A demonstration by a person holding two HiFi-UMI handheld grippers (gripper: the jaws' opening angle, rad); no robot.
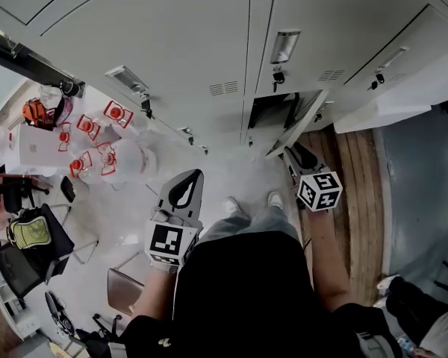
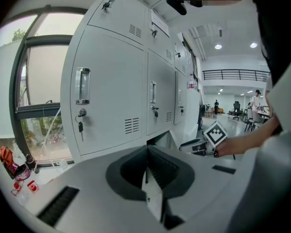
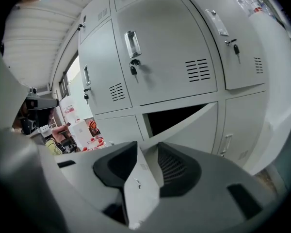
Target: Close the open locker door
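Locker door (image 1: pixel 299 129) hangs ajar, low in the grey locker bank (image 1: pixel 172 43), swung outward just right of centre. Over on the far left, red-capped bottles (image 1: pixel 97 144) sit in a cluster. Next, the left hand-held gripper (image 1: pixel 194 177), clenched on nothing and well apart from the door. Then the right hand-held gripper (image 1: pixel 297 157), jaws released and empty, pointing at the door's outer edge, just beside it.

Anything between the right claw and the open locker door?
Nothing. In the right gripper view the stretch from the right claw to the open locker door is bare, with no object in the way.
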